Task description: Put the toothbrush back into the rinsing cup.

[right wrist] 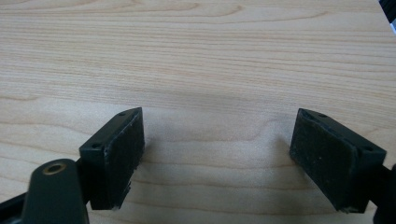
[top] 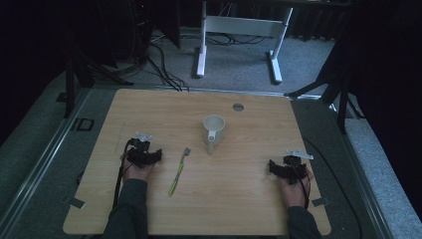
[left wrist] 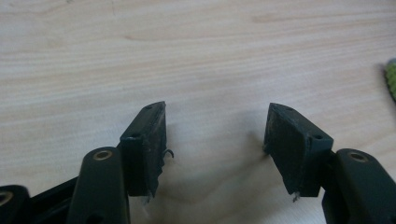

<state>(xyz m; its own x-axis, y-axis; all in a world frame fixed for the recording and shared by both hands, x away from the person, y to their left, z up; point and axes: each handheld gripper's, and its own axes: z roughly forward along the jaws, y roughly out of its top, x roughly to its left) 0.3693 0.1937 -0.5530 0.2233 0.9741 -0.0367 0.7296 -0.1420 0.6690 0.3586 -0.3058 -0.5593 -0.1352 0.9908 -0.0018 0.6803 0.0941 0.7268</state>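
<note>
A white mug point(top: 214, 131) stands near the middle of the wooden table point(top: 259, 199), its handle toward me. A green-handled toothbrush point(top: 178, 172) lies flat to the mug's left, bristle end away from me. My left gripper point(top: 158, 155) rests on the table just left of the toothbrush, held in a hand. In the left gripper view that gripper point(left wrist: 215, 140) is open over bare wood, with a green tip of the toothbrush point(left wrist: 391, 81) at the right edge. My right gripper point(top: 271, 165) lies near the table's right side. In the right gripper view it point(right wrist: 217, 144) is open with nothing between its pads.
A round grey cable grommet point(top: 238, 107) sits in the table's far edge. Beyond the table a white desk frame point(top: 239, 30) and loose cables point(top: 159, 64) lie on grey carpet. Dark curtains and stands flank both sides.
</note>
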